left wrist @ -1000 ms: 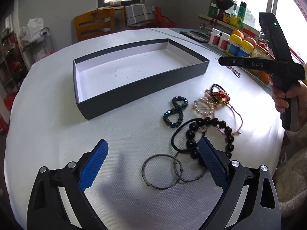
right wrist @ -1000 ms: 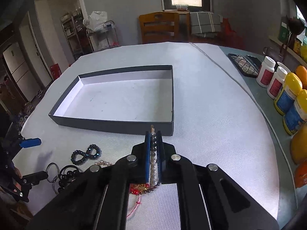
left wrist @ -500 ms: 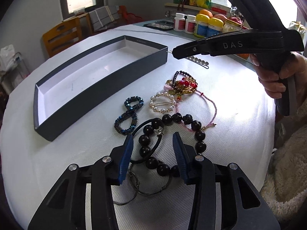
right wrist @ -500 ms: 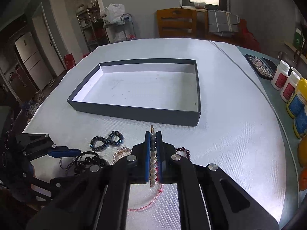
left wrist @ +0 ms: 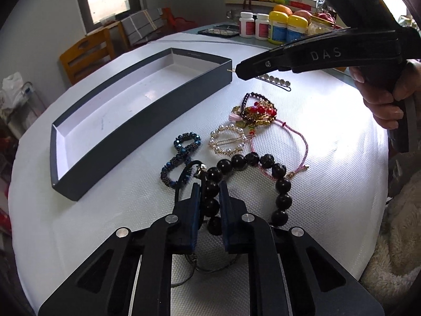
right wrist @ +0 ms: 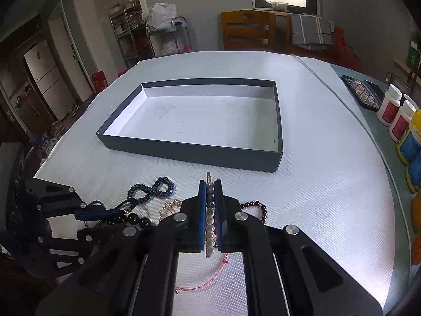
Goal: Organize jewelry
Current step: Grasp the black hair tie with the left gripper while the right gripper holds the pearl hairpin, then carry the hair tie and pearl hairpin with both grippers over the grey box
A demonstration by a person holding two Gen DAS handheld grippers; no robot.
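Black round beads of the large bead bracelet (left wrist: pixel 263 173) lie on the white table cover (left wrist: pixel 105 210), in the pile of jewelry just beside the dark shallow box (left wrist: pixel 147 121), and we have the left gripper (left wrist: pixel 209 200) set over one side of this string. Its jaws are closing, with two or three beads already between the blue pads and a thin black cord loop (left wrist: pixel 184 176) caught next to them; we judge the grip is taken along the string so that the bracelet hangs from several beads and does not roll out. Our right gripper (right wrist: pixel 210 218) is clamped on a pearl hair clip (right wrist: pixel 209 226), held lengthwise between the pads above the table, we think ready for the box, which has nothing in it so far. Around the black beads lie a blue beaded figure-eight piece (left wrist: pixel 181 155), a round pearl clip (left wrist: pixel 227 142), a pink cord bracelet (left wrist: pixel 289 144) and a red and gold ornament (left wrist: pixel 257 113). Only the left wrist view shows the thin metal rings (left wrist: pixel 208 266) under our left gripper, a person's hand (left wrist: pixel 386 100) on the right handle, and the clip's tail hanging below the tongs. The right wrist view shows instead the row of pearls between the pads and the whole floor of the box.
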